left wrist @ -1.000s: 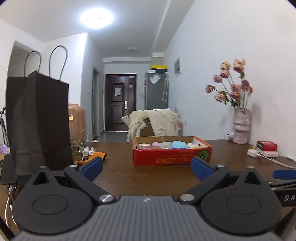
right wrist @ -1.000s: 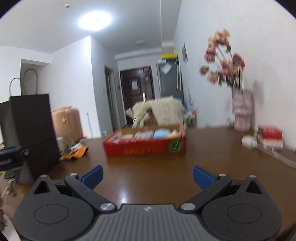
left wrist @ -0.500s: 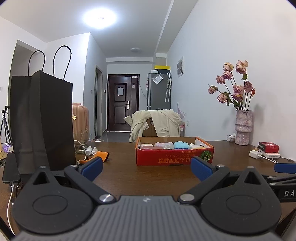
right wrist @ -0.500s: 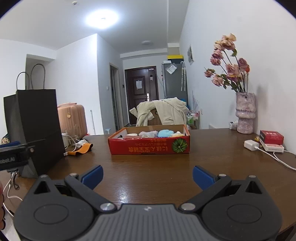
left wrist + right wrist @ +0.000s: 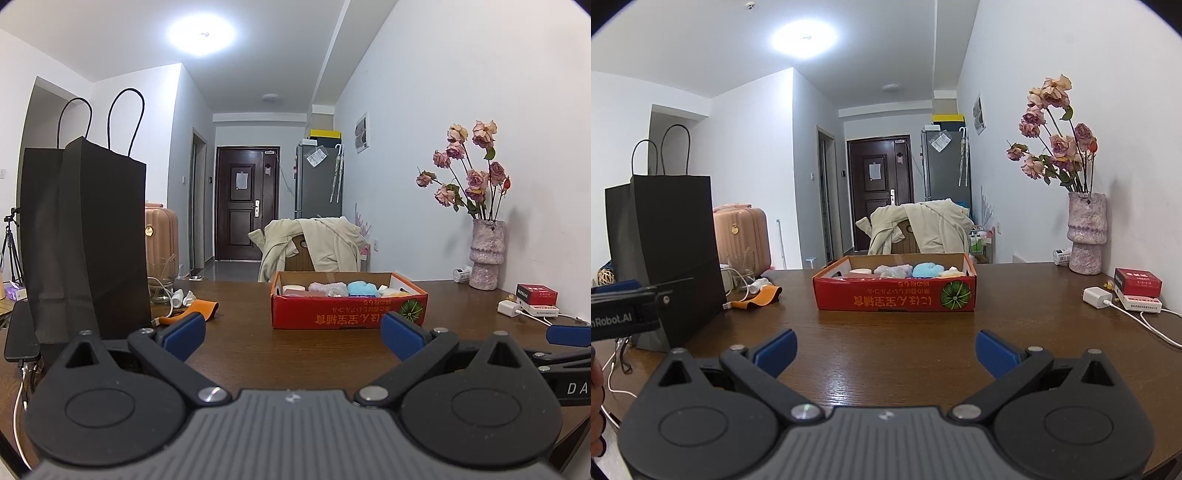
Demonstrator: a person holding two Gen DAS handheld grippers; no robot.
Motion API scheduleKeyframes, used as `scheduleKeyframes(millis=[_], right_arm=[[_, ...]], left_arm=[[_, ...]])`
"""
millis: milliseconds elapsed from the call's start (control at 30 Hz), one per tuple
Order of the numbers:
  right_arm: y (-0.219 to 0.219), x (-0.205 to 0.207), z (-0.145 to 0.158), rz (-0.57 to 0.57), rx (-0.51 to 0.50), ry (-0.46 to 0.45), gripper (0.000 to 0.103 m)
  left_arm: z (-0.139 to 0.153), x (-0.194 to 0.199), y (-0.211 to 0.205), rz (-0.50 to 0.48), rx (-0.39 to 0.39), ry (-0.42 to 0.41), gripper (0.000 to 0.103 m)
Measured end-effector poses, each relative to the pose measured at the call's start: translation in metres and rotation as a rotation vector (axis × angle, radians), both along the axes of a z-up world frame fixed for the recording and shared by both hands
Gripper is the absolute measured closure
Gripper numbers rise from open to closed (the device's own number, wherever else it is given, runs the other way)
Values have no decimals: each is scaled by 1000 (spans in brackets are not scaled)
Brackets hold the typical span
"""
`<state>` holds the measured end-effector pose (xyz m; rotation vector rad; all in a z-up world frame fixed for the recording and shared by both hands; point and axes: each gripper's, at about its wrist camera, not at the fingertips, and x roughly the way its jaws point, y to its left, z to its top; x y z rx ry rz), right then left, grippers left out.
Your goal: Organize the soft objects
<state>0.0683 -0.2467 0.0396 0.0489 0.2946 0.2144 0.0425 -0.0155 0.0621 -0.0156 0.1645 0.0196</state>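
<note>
Soft objects [image 5: 907, 270], pink, blue and pale, are seen lying together inside the red cardboard box [image 5: 897, 297] on the wooden table [image 5: 886, 343]. The left gripper [image 5: 291, 334] and right gripper [image 5: 885, 350] are both held spread wide, with nothing between the jaws, short of the box. No loose soft item is seen elsewhere on the table. Whether sorting is finished or removal is pending cannot be settled.
</note>
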Motion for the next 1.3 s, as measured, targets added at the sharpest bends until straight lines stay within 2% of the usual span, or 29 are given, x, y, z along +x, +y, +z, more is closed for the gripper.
scheduleKeyframes(millis=[1300], right_arm=[[-2, -3, -2, -9, 21, -20, 0]], left_arm=[[0, -3, -3, -5, 2, -14, 0]])
